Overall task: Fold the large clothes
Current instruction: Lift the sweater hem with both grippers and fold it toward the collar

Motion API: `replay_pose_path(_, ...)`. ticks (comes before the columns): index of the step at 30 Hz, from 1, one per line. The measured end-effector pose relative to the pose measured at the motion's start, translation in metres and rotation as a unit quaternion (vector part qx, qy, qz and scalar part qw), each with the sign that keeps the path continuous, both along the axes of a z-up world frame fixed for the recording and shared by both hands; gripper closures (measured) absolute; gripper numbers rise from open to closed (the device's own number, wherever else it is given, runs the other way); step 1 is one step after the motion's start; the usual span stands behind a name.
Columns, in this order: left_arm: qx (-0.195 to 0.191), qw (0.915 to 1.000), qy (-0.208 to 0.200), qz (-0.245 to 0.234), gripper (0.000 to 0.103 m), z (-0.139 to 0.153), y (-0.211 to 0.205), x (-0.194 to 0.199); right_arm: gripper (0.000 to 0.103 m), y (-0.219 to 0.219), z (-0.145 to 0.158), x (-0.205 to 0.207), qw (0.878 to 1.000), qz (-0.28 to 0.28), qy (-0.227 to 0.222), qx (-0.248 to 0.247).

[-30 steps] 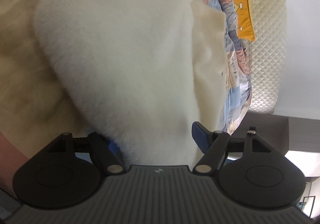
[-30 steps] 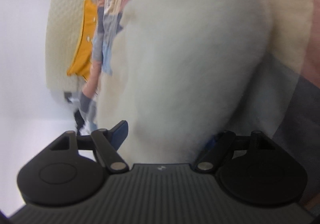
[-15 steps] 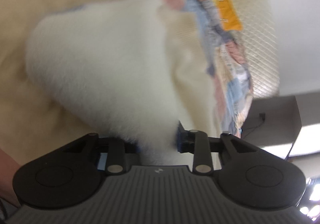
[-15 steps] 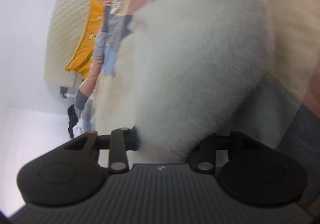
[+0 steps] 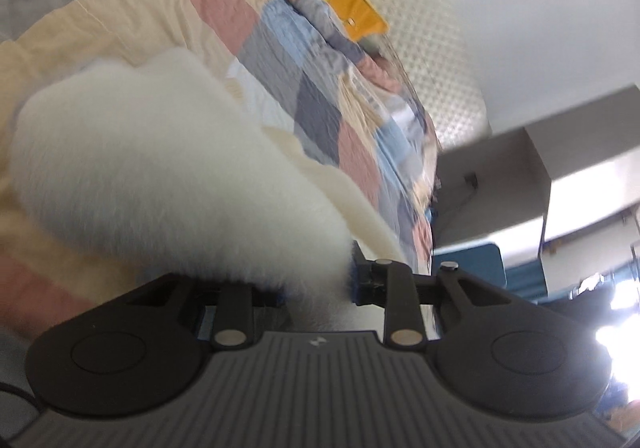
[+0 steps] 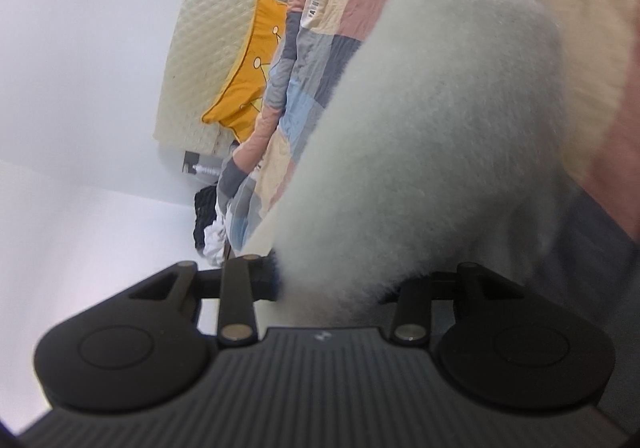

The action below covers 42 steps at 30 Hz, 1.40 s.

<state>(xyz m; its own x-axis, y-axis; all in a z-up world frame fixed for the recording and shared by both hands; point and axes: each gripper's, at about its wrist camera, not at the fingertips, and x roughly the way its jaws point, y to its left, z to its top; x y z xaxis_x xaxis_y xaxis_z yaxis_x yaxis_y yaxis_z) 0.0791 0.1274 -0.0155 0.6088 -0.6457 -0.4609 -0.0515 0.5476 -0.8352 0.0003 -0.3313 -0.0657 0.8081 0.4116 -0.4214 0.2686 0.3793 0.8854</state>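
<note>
A thick, fluffy white garment [image 5: 160, 168] fills the near field of both wrist views, bulging toward the cameras. My left gripper [image 5: 318, 288] is shut on a bunched edge of it, the fleece squeezed between the blue pads. In the right wrist view the same white garment [image 6: 432, 136] rises from my right gripper [image 6: 336, 288], which is shut on another part of its edge. Both held parts hang lifted above the patchwork quilt [image 5: 224, 8]. The fingertips are mostly buried in fleece.
The quilt [image 6: 340, 0] covers a bed with a cream quilted headboard [image 5: 432, 48] and an orange cushion [image 6: 248, 88] against it. A white nightstand or box [image 5: 500, 176] stands beside the bed. Dark and white clothes [image 6: 208, 224] lie at the bed's far side.
Both grippers went from open around the fleece to shut on it, then rose and rolled, lifting the garment so more of the quilt and room shows.
</note>
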Motion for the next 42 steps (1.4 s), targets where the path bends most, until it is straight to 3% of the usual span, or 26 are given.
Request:
replay_pose_path(8,-0.001,0.9999,0.001,-0.016,0.068,-0.013,0.003,-0.013,0.054,-0.001,-0.004,-0.011,1.000,0.008,0.009,-0.005)
replay_pose_path(13,-0.004,0.9997,-0.017,-0.020,0.063,-0.016,0.003,-0.019,0.045,-0.002,-0.002,-0.012,1.000,0.020,-0.006,-0.005)
replay_pose_path(17,0.005,0.9995,-0.032,-0.008,0.063,-0.006,0.000,-0.011,0.045,-0.005,0.002,-0.005,0.999,0.031,-0.025,0.004)
replay_pose_path(28,0.012,0.9989,-0.040,0.022,0.063,0.017,-0.008,0.082,0.045,-0.012,0.025,0.073,0.997,0.059,-0.050,-0.011)
replay_pose_path(35,0.050,0.9983,-0.028,0.012,0.063,0.001,-0.022,0.151,0.045,-0.016,0.012,0.137,0.995,0.083,-0.034,-0.043)
replay_pose_path(42,0.071,0.9970,-0.028,-0.012,0.062,-0.038,-0.034,0.221,0.045,-0.023,-0.016,0.197,0.994,0.094,0.005,-0.049)
